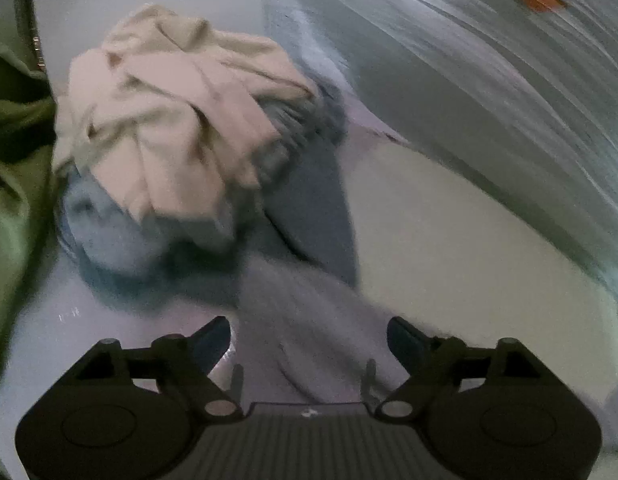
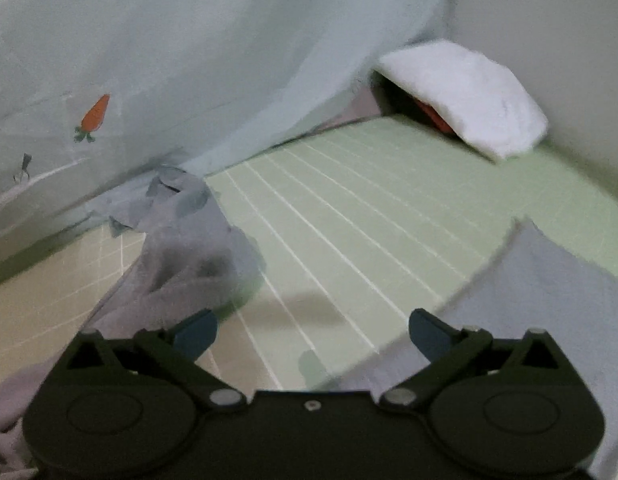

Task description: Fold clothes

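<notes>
Beige garment: soft matt cloth, heavily creased. Grey garment: matt cloth, slightly fuzzy. Green mat: smooth, faint sheen, thin white grid lines. White pillow: fluffy, towel-like cloth. Pale curtain: thin smooth fabric, carrot print. Right tongs: matt black plastic, blue pads.

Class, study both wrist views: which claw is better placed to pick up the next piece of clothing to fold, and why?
Probably the left claw: it is open, facing the beige garment heaped close ahead. The right claw, also open, faces mostly bare green sheet.
</notes>
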{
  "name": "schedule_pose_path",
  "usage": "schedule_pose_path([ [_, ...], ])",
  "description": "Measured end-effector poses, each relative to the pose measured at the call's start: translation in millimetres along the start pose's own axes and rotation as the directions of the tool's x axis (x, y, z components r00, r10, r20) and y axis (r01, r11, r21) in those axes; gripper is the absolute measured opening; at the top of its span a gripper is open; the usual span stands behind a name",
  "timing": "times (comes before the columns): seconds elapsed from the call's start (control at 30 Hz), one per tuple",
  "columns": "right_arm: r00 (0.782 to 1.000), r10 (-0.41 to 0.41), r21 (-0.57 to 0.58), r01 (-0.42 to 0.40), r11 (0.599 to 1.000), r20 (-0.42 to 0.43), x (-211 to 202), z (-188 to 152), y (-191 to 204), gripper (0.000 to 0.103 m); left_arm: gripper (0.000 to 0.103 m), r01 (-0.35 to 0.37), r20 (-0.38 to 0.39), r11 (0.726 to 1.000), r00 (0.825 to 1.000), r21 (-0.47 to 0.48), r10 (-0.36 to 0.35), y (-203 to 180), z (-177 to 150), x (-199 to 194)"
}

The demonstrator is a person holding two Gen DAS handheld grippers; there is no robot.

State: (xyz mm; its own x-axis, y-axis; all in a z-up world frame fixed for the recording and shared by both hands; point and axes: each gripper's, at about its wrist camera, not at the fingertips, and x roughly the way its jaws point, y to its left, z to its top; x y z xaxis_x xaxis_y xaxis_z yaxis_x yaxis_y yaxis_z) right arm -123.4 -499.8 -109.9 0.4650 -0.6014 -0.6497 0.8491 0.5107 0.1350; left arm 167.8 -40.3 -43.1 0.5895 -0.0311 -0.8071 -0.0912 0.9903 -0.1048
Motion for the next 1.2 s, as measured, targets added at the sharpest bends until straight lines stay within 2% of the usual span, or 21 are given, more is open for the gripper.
schedule_pose_path([
  [0.07, 1.0, 0.024, 0.057, -0.024, 0.998, -0.009, -10.7, -6.1, -16.8, 0.103, 0.087, 0.017, -0.028, 0.999, 0.999, 0.038, -0.016, -13.8, -21.3, -6.9],
  [0.17, 0.999, 0.042, 0.066, -0.041, 0.997, -0.016, -23.9, -9.4, -38.7, 0.103, 0.087, 0.033, -0.07, 0.996, 0.997, 0.088, -0.027, -34.2, -55.6, -17.3],
  [0.3, 0.995, 0.091, 0.111, -0.085, 0.99, -0.046, -28.9, -6.5, -66.9, 0.103, 0.09, 0.033, -0.128, 0.994, 0.992, 0.108, -0.019, -55.5, -96.2, -26.3],
  [0.43, 0.981, 0.158, 0.112, -0.145, 0.983, -0.114, -23.2, -4.6, -85.7, 0.103, 0.09, -0.003, -0.204, 0.996, 0.979, 0.093, 0.023, -74.9, -127.9, -25.1],
  [0.57, 0.954, 0.226, 0.148, -0.199, 0.969, -0.198, -2.6, 2.6, -97.0, 0.103, 0.09, -0.024, -0.233, 0.996, 0.972, 0.083, 0.043, -92.5, -148.5, -23.8],
  [0.7, 0.912, 0.316, 0.346, -0.217, 0.913, -0.263, 29.4, 12.8, -111.1, 0.103, 0.09, -0.063, -0.24, 0.997, 0.968, 0.052, 0.074, -98.9, -152.6, -23.8],
  [0.83, 0.86, 0.442, 0.548, -0.248, 0.799, -0.255, 68.5, 20.9, -112.9, 0.102, 0.091, -0.106, -0.242, 0.994, 0.964, 0.013, 0.106, -98.2, -146.7, -15.0],
  [0.93, 0.814, 0.525, 0.674, -0.243, 0.697, -0.249, 102.8, 25.4, -101.8, 0.09, 0.091, -0.137, -0.266, 0.99, 0.956, -0.038, 0.123, -94.9, -137.0, -0.8],
  [1.0, 0.788, 0.574, 0.72, -0.262, 0.642, -0.225, 124.1, 29.8, -89.6, 0.076, 0.091, -0.15, -0.287, 0.987, 0.949, -0.054, 0.128, -93.7, -131.3, 9.6],
  [1.03, 0.781, 0.583, 0.723, -0.268, 0.637, -0.224, 134.3, 33.7, -81.1, 0.073, 0.092, -0.157, -0.3, 0.986, 0.945, -0.059, 0.132, -94.5, -129.0, 13.4],
  [1.2, 0.785, 0.565, 0.684, -0.268, 0.678, -0.253, 167.2, 52.9, -46.9, 0.054, 0.103, -0.186, -0.317, 0.981, 0.935, -0.057, 0.159, -98.4, -120.8, 27.4],
])
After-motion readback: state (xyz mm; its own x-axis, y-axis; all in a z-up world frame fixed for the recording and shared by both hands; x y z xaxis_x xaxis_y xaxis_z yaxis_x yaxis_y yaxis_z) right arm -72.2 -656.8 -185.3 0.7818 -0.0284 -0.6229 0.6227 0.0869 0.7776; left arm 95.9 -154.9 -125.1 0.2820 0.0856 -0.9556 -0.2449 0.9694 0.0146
